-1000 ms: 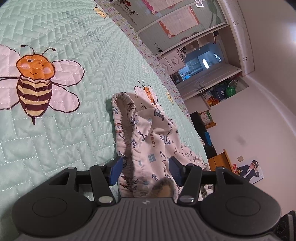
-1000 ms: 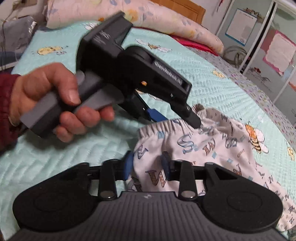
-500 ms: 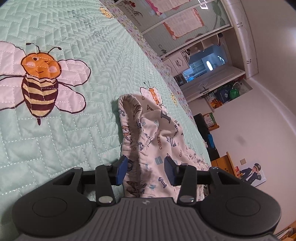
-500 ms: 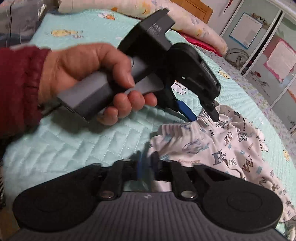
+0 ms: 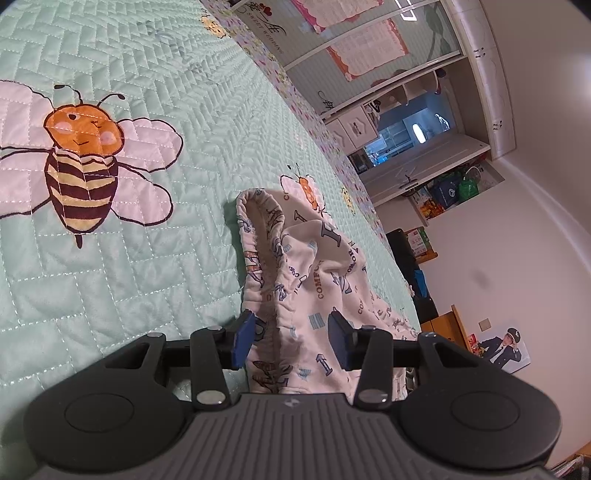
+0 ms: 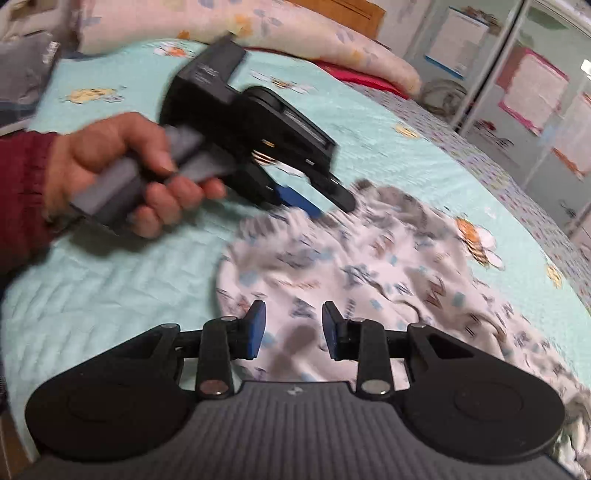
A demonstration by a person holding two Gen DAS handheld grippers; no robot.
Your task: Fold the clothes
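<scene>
Left wrist view: my left gripper (image 5: 291, 341) points low across the mint-green quilted bedspread (image 5: 155, 288) printed with an orange-and-brown striped bee (image 5: 79, 173). The white children's trousers printed with blue and grey letters (image 5: 314, 280) lie bunched on the spread, their gathered elastic waistband running between my two blue pads (image 5: 242, 341). The left pad touches the waistband edge; the right pad stands clear of the cloth, so the jaws are spread around the fabric and not pinching it. A white wardrobe with glass doors (image 5: 369, 55) stands beyond the bed.

Right wrist view (blurred): my right gripper (image 6: 293, 330) hovers over the near part of the same trousers (image 6: 369, 273). Its jaws have just been opening and now stand apart, cloth showing below the gap, nothing pinched. Farther off, the person's hand (image 6: 122, 173) in a dark red sleeve (image 6: 22, 199) holds the left gripper (image 6: 314, 203) at the trousers' far edge. A floral pillow (image 6: 258, 26) lies at the head of the bed.
</scene>
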